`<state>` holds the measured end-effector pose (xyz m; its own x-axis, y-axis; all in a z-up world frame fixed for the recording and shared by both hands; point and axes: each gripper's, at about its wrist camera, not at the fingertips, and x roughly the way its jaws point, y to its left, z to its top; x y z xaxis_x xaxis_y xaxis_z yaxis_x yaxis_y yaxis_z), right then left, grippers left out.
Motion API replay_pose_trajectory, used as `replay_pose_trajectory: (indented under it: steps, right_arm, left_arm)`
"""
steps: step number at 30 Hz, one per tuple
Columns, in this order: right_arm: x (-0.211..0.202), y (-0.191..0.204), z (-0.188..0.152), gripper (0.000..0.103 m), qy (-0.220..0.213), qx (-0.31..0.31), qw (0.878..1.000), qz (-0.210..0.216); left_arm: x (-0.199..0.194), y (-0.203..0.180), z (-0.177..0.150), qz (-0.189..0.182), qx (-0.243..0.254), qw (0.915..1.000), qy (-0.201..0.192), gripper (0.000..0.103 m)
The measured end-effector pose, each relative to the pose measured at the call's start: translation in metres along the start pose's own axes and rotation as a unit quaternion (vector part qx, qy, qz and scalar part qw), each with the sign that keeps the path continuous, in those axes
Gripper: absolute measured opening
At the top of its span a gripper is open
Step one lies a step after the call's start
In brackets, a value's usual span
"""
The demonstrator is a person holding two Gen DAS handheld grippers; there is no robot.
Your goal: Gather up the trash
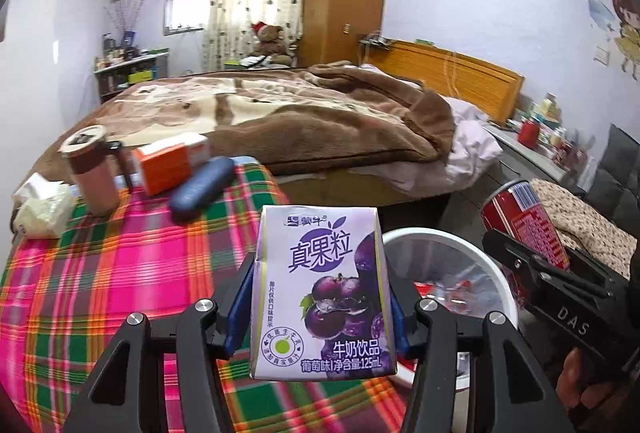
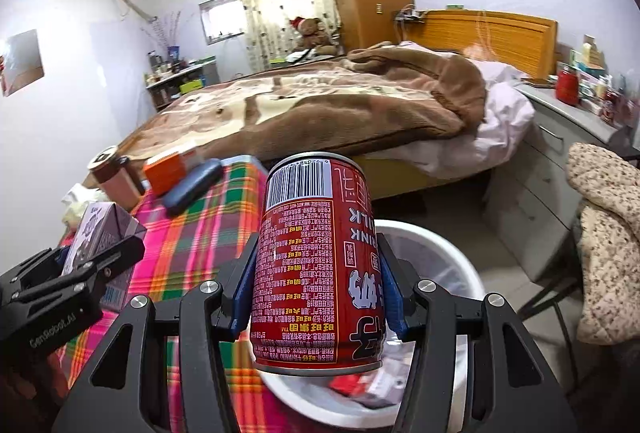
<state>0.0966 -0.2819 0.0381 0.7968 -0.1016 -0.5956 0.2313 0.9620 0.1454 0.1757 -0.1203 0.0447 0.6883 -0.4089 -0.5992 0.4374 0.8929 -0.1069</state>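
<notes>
Two pieces of trash are picked up right now, one in each gripper. The left gripper [image 1: 322,307] has its jaws pressed on the sides of a purple milk carton [image 1: 322,293] and holds it up above the edge of the table with the checked cloth [image 1: 120,273]. The right gripper [image 2: 316,297] squeezes a red drink can [image 2: 316,261] and holds it over the white trash bin [image 2: 452,253], which stands on the floor just beside the table. Some wrappers already lie inside the bin, so part of the job looks done. I think the can is about ready to be dropped in, and the carton has to go a little more to the side to be above the bin. Left on the table are crumpled tissue [image 1: 40,205], an orange box [image 1: 168,165], a dark blue case [image 1: 202,189] and a brown cup [image 1: 94,173]. The tissue looks like trash; the others I cannot tell.
</notes>
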Motion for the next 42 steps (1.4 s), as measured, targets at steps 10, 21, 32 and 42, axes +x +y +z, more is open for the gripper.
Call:
replay_pose_trajectory:
  steps: [10, 21, 32, 42]
  right_arm:
    - [0.019, -0.041, -0.009, 0.054, 0.036, 0.012, 0.999, -0.022]
    - [0.044, -0.067, -0.026, 0.054, 0.104, 0.009, 0.995, 0.004]
    - [0.040, -0.070, -0.026, 0.071, 0.100, 0.005, 0.995, 0.000]
    - [0.018, -0.063, -0.026, 0.071, 0.070, 0.006, 0.998, -0.006]
  left_arm:
    - [0.036, -0.049, -0.009, -0.040, 0.014, 0.9985, 0.034, 0.056]
    - [0.078, -0.086, -0.033, -0.066, 0.030, 0.9933, 0.090, 0.056]
    - [0.076, -0.079, -0.035, -0.057, 0.017, 0.9940, 0.092, 0.074]
    - [0.048, -0.071, -0.041, -0.036, 0.014, 0.9970, 0.068, 0.074]
